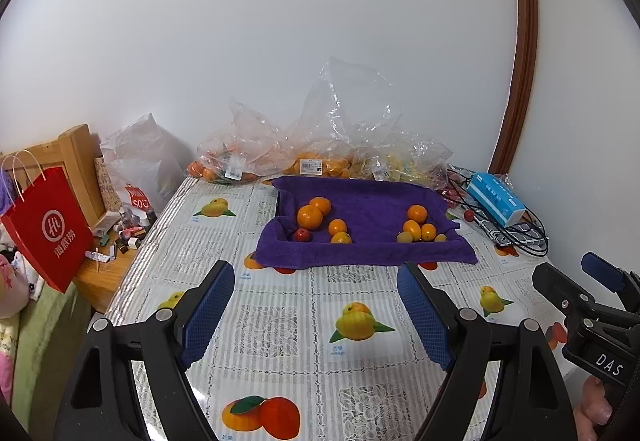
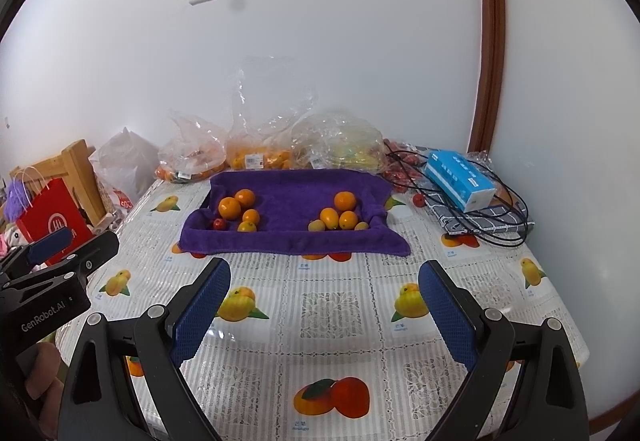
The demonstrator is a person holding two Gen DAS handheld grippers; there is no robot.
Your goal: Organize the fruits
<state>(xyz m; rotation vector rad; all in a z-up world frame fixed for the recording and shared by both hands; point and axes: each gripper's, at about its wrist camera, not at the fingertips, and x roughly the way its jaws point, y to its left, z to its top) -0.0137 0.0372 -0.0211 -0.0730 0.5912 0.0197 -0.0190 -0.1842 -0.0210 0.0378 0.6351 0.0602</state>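
A purple towel (image 1: 372,209) (image 2: 292,197) lines a shallow tray at the far side of the table. On its left lies a group of oranges (image 1: 310,217) (image 2: 230,208) with a small red fruit (image 1: 302,235) (image 2: 218,224). On its right lies a second group of oranges and small yellow fruits (image 1: 416,227) (image 2: 340,219). My left gripper (image 1: 316,285) hovers open over the tablecloth, short of the towel, with nothing between its fingers. My right gripper (image 2: 324,281) is open too, also empty and short of the towel.
Clear plastic bags of fruit (image 1: 312,157) (image 2: 256,153) stand against the wall behind the towel. A blue tissue box (image 1: 496,197) (image 2: 460,179), black cables and a checked cloth lie at the back right. A red paper bag (image 1: 48,225) and clutter sit left of the table.
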